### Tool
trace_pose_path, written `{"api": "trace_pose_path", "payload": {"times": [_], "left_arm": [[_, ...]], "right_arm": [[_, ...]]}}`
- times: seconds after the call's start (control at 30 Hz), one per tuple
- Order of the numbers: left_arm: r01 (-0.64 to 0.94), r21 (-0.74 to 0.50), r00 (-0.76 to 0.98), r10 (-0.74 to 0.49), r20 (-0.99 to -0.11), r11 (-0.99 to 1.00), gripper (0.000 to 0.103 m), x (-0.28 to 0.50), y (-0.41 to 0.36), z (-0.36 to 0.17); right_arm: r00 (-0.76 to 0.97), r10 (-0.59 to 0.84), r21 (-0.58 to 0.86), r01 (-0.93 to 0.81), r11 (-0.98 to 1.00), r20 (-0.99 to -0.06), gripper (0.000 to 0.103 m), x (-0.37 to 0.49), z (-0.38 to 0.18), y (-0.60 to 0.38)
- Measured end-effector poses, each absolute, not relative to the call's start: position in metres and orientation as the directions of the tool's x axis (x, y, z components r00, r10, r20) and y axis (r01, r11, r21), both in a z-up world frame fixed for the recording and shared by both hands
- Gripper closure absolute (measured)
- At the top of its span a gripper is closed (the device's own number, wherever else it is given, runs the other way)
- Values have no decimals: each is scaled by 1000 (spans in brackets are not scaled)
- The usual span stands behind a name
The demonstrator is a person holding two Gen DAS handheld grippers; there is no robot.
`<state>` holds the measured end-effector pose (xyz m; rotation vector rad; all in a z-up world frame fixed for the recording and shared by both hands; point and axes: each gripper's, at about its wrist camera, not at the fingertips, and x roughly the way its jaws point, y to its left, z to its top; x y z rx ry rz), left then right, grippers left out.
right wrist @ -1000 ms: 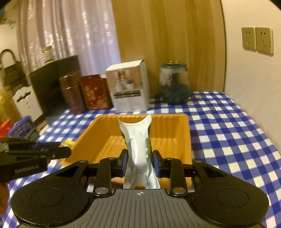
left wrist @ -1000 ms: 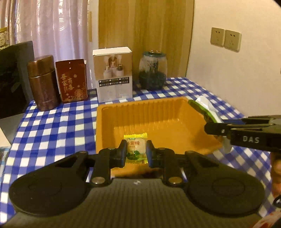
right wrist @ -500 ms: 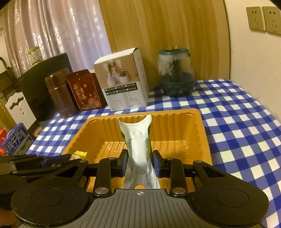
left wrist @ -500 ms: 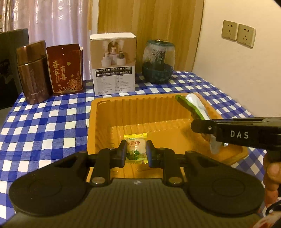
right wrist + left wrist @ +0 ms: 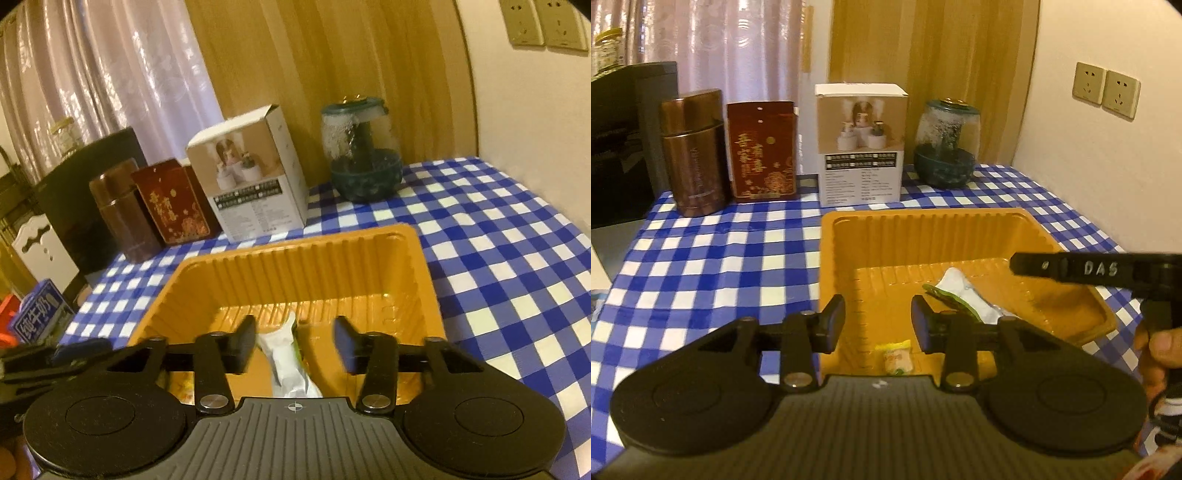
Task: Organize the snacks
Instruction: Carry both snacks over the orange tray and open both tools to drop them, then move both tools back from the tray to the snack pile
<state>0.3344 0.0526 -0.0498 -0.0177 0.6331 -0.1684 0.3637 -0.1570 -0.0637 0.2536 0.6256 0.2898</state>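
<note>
An orange plastic tray sits on the blue checked tablecloth. A small yellow-green candy packet lies on the tray floor below my open left gripper. A silver and green snack pouch lies in the tray beside it. My right gripper is open over the tray with the pouch loose between its fingers; its black finger shows from the side in the left wrist view.
Behind the tray stand a brown canister, a red tea box, a white carton and a glass jar. A wall with sockets is at right. A blue milk carton lies at far left.
Both grippers have opened. The candy packet has dropped from the left one and the pouch from the right one; both now lie in the tray. The grippers moved further over the tray.
</note>
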Motion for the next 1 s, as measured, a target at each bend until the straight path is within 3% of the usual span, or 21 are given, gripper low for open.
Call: {"api": "trace_pose_path", "payload": {"times": [0.43,1.0], "left_arm": [[98,-123,800,-152,-580,988,58,265,56,-36],[-13,-178,787,-100,-608,984,54,148,47,-39]], "right_arm": [[845,294,271,-186,944,-446,51,306,-25,-170],[837,248,251,-138,958,-487,48,163,-30,-179]]}}
